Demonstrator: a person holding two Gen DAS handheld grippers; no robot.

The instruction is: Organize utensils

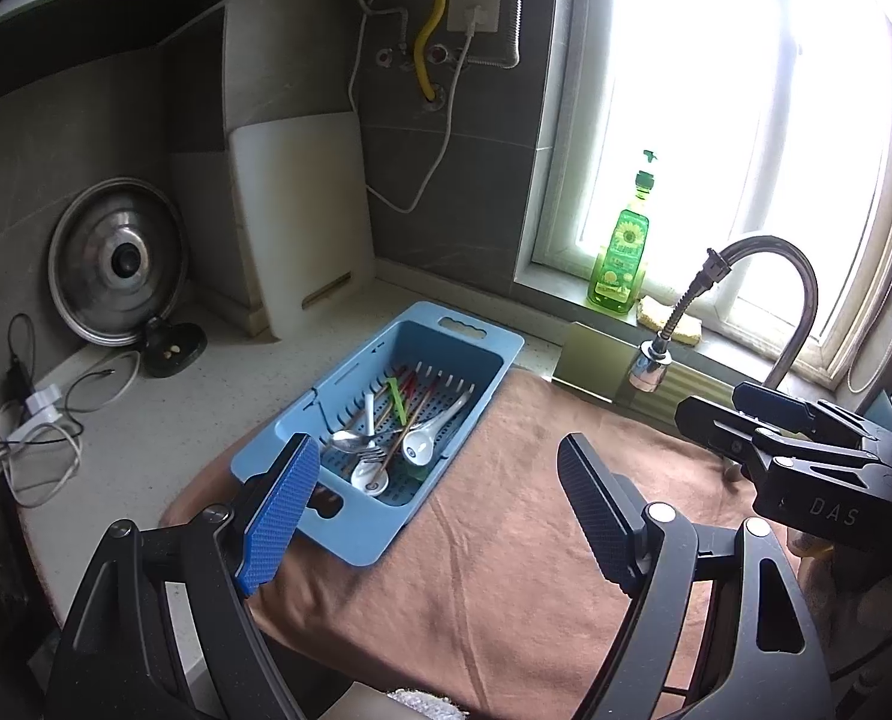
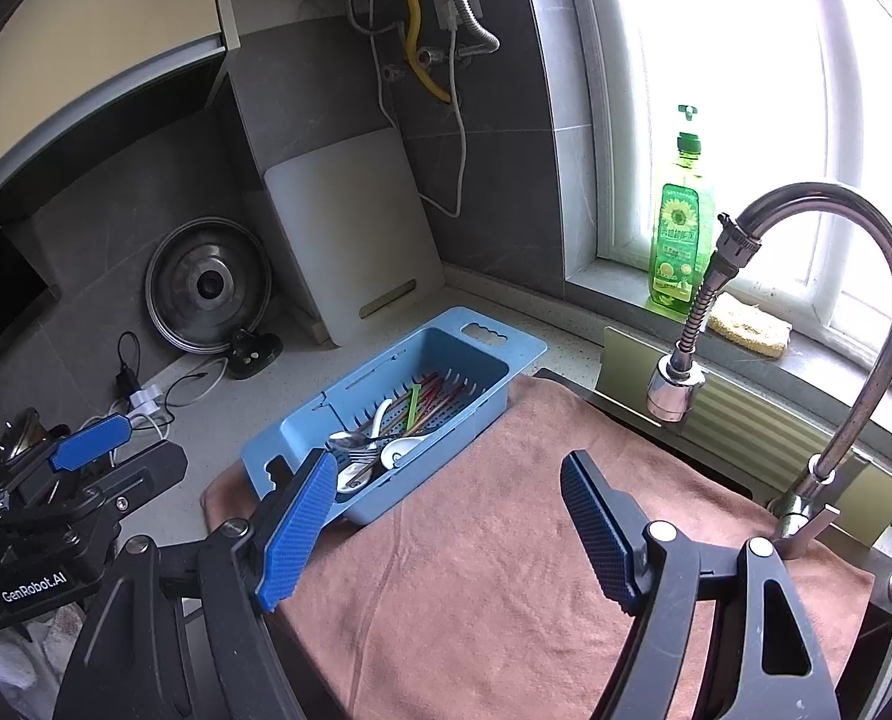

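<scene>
- We hold both claws above the brown towel (image 1: 505, 570), a soft, creased cloth spread over the sink area, likely there as a dry, non-slip bed for laying cutlery out
- Our left gripper (image 1: 440, 516) is spread wide with nothing between its fingers; the blue pad (image 1: 278, 516) is ribbed rubber on a black frame
- Our right gripper (image 2: 448, 531) is likewise wide open and empty (in the left wrist view it shows only from the side, so we judge it from its own camera)
- The utensils sit jumbled together in the blue drainer basket (image 2: 475, 336), a slotted plastic tray with cut-out handles, half on the speckled counter and half on the towel
- In the heap we make out white ceramic soup spoons (image 1: 419, 450), a shiny metal spoon (image 1: 350, 441), a metal fork (image 1: 371, 455), a green stick (image 1: 399, 399) and reddish-brown chopsticks (image 2: 440, 399), all crossing each other
- The basket's slots suit draining; whether the pile awaits sorting or was gathered here as its tidy place, we cannot tell
- The curved steel faucet (image 2: 865, 324) arches over the towel's far right side
</scene>
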